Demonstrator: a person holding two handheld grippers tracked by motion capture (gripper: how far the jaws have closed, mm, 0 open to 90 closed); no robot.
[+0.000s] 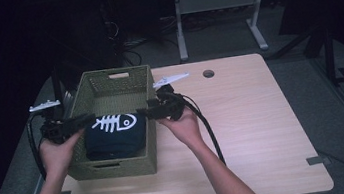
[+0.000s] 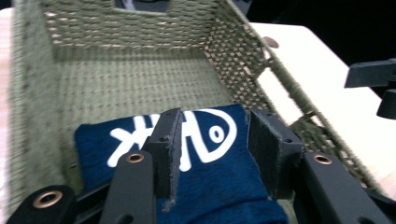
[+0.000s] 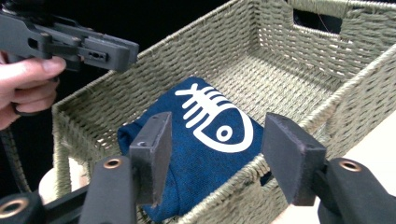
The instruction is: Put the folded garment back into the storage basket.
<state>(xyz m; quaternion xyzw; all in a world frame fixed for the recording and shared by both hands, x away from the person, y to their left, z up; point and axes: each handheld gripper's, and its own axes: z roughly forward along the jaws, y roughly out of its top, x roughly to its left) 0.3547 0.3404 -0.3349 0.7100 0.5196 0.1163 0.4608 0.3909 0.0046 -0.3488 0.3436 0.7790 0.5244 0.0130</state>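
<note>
Folded navy cloth (image 1: 114, 135) (fish-bone print) lies in basket (image 1: 107, 83); both tools, left (image 1: 89, 119) and right (image 1: 142, 112), gape empty above.

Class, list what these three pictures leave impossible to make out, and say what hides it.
- Folded navy cloth: near end cut by the frame's bottom edge, left gripper view; what kind of garment, folded under.
- Basket floor beneath the cloth: covered.
- Room beyond the table: too dark, high view.
</note>
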